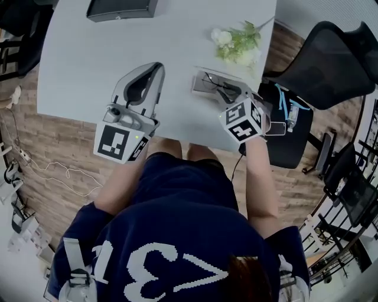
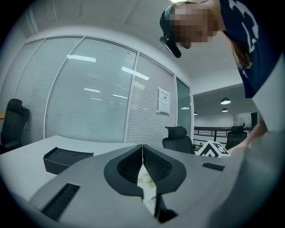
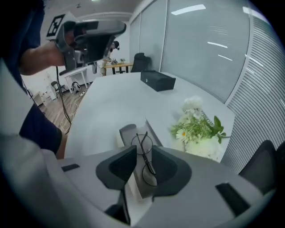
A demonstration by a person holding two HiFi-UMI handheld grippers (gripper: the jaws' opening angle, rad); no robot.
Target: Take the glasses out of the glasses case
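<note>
While the right gripper (image 3: pixel 144 148) hovers with jaws apart, the glasses (image 3: pixel 145 156) lie just beyond its gap in the open glasses case (image 3: pixel 128 133), their long axis running straight away from it. The left gripper (image 2: pixel 142 146), pinched together on nothing, is well apart.

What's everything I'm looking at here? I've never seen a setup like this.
table: one, pale grey, fills the upper middle
glasses case: one, grey, open, near table edge on the right
glasses: one pair, thin dark round frame, lying in the case
flowers: one bunch, white and green, beyond the case
box: one, black, far end of table
office chair: one, black, right of table
left gripper: one, grey, above the table, jaws together, empty
right gripper: one, grey, over the case, jaws apart
</note>
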